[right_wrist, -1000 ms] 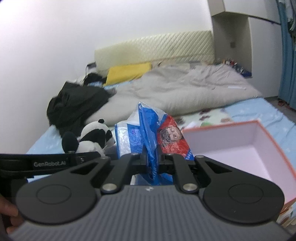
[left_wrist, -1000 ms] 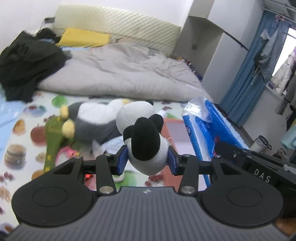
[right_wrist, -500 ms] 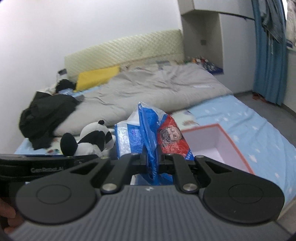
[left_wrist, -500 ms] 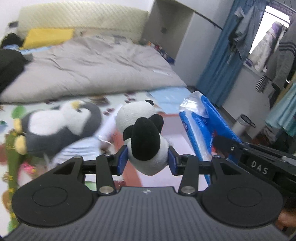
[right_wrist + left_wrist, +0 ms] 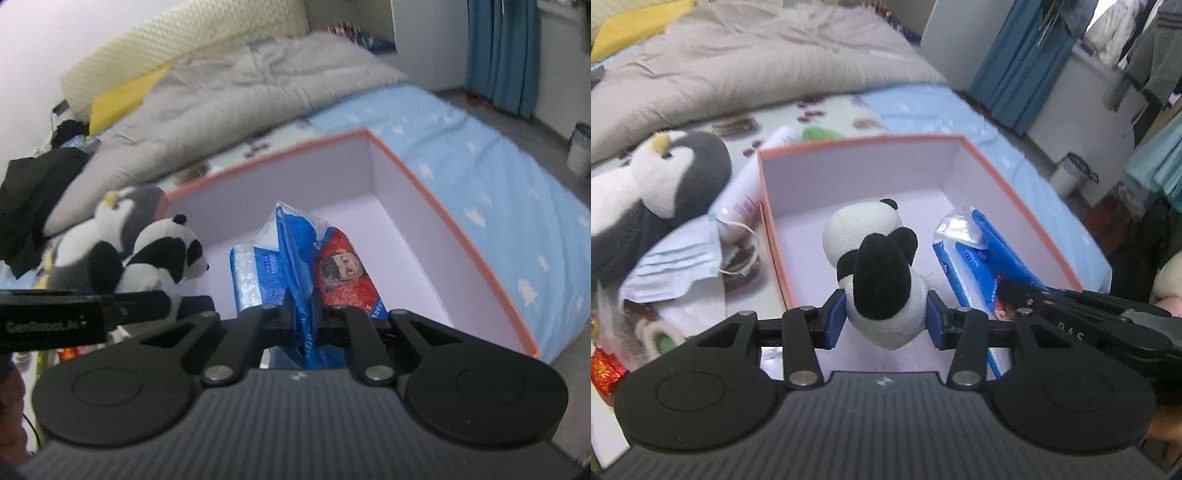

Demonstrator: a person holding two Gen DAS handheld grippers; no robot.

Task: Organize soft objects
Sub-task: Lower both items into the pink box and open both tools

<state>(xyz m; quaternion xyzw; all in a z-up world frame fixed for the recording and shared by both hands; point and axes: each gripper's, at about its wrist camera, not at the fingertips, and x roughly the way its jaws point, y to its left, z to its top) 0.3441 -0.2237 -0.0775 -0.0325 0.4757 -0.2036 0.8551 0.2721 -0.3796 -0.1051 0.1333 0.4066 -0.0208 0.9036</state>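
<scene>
L tongs (image 5: 886,320) clamped on fuzzy round panda plush (image 5: 877,275); R tongs (image 5: 301,316) pinch crinkly plastic tissue pack (image 5: 295,254), both w/ rigid coral-rimmed box (image 5: 1015,192) beneath.

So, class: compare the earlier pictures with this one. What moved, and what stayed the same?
Both tongs swung down over the pink box, bringing the panda and the blue tissue pack above its open inside. Unchanged: left tongs still clamp the panda, right tongs still pinch the pack.
</scene>
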